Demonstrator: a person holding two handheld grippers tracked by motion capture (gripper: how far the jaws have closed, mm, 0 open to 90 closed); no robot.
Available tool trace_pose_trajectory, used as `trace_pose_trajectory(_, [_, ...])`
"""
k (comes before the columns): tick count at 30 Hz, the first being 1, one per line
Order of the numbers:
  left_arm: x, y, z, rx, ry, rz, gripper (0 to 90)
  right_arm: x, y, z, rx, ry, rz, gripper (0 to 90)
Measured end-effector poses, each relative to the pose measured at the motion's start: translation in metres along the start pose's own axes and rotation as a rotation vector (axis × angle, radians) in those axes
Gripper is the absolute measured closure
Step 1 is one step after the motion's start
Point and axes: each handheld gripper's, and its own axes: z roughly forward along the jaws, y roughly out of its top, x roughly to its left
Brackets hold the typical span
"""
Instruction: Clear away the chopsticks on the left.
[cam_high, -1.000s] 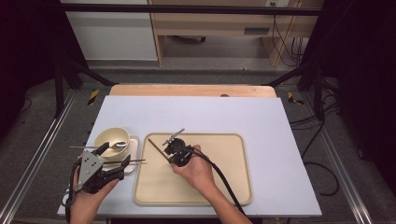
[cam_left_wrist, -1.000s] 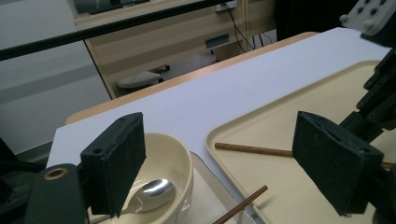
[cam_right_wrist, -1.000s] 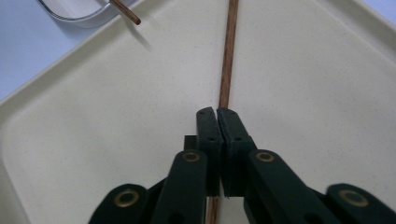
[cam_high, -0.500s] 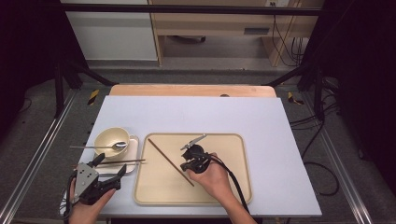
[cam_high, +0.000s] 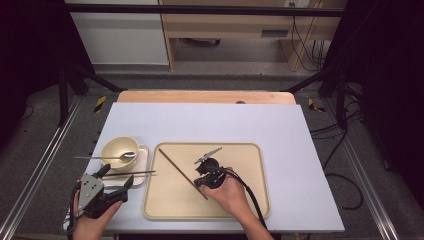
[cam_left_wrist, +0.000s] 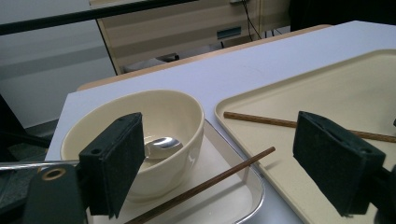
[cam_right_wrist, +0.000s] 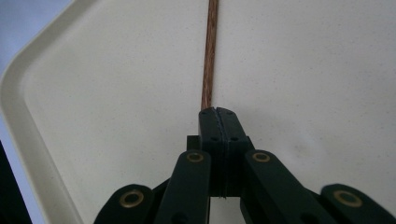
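On the tray (cam_high: 250, 200), seen from above, the right gripper (cam_high: 204, 181) pinches a chopstick (cam_high: 175, 166) near its end, the stick lying aslant across the tray's left half. Left gripper (cam_high: 114, 181) hovers with jaws wide and empty by the bowl (cam_high: 116, 149); a second chopstick (cam_left_wrist: 205, 185) lies on the small tray just ahead of it. From the right gripper view, the jaws are clamped flat on the stick (cam_right_wrist: 209, 56). Thin, stiff, light and likely slick, it may pivot; a grip nearer mid-length would steady it.
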Motion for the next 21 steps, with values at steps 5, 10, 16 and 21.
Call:
trace_pose_trajectory(5, [0.000,0.000,0.000,-0.003,0.000,-0.002,16.5,0.002,0.000,0.004,0.003,0.011,-0.005,90.0])
trace_pose_trajectory(10, [0.000,0.000,-0.001,-0.006,0.002,-0.002,16.5,0.007,0.001,0.008,0.003,0.035,-0.007,90.0])
trace_pose_trajectory(16, [0.002,0.001,-0.001,-0.008,0.009,-0.006,16.5,0.014,0.003,0.014,-0.007,0.065,-0.010,90.0])
trace_pose_trajectory(21, [0.005,0.000,-0.001,-0.011,0.017,-0.014,16.5,0.021,0.006,0.020,-0.016,0.088,-0.010,90.0])
